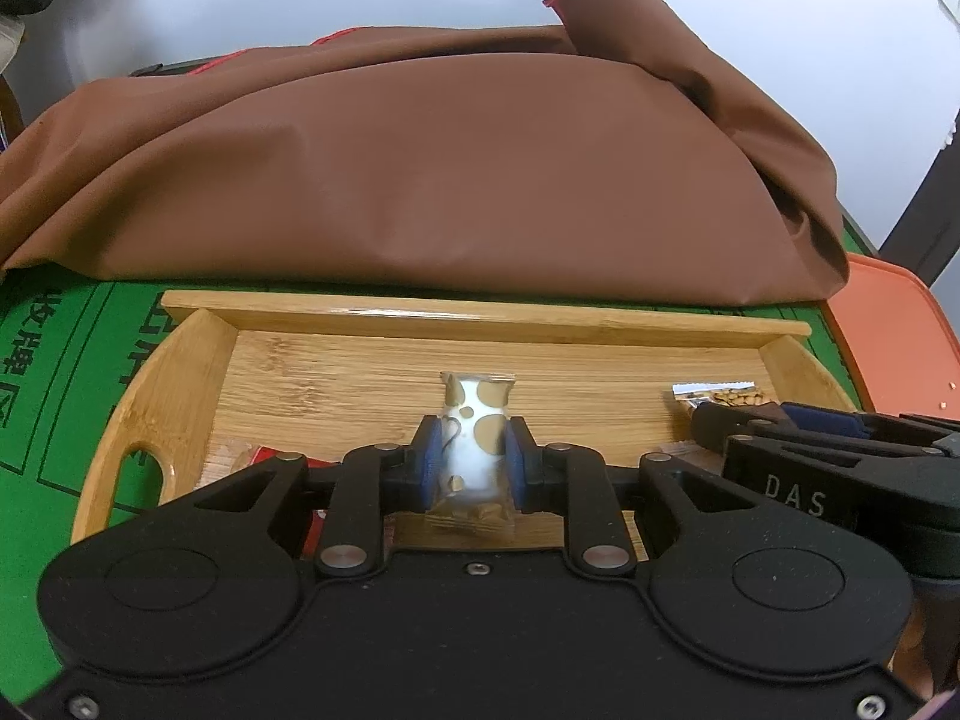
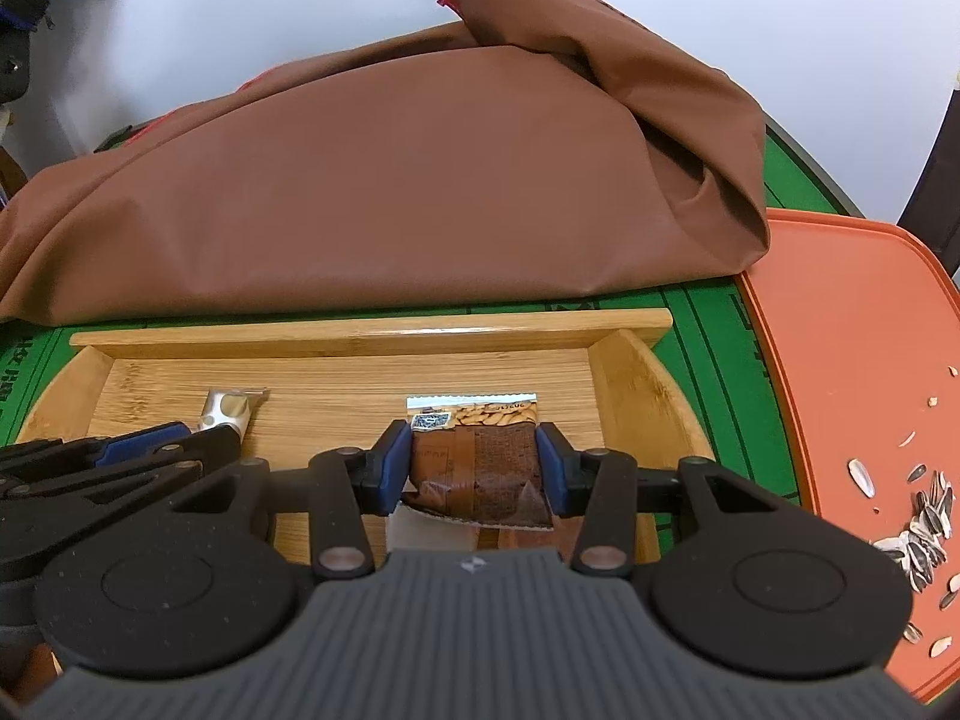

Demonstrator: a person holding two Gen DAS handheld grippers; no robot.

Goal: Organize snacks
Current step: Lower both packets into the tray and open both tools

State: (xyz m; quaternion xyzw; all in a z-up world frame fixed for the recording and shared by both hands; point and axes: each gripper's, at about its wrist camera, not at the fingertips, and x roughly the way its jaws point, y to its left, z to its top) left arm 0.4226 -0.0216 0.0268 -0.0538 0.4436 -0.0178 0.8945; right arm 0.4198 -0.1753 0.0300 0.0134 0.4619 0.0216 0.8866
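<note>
Side by side over a shallow bamboo tray with cut-out handles (image 1: 198, 354), two hand-held grippers each clamp a small snack. The left gripper (image 1: 474, 462) has its blue-padded jaws pressed on a clear-wrapped white sweet with tan spots (image 1: 474, 438), which stands upright between them above the tray floor. The right gripper (image 2: 474, 462) has its jaws closed on a brown foil packet printed with almonds (image 2: 480, 456), crimped silver edge pointing away; its small print is too blurred to read.

White letters "DAS" (image 1: 795, 495) show on the black body of the right gripper (image 1: 840, 456) only in the left wrist view. That view also catches a red wrapper (image 1: 267, 456) and a clear packet (image 1: 225, 459) at the tray's near left, mostly hidden behind the gripper. The right wrist view alone shows scattered striped sunflower seed shells (image 2: 924, 522) on an orange plastic lid (image 2: 840, 360) just right of the tray, and the left gripper (image 2: 150, 450) entering from the left with the spotted sweet (image 2: 228, 411).

Both views show a crumpled brown cloth with red trim (image 1: 450, 168) heaped behind the tray on the green surface printed with dark lines and characters (image 1: 66, 348), which cannot be read.
</note>
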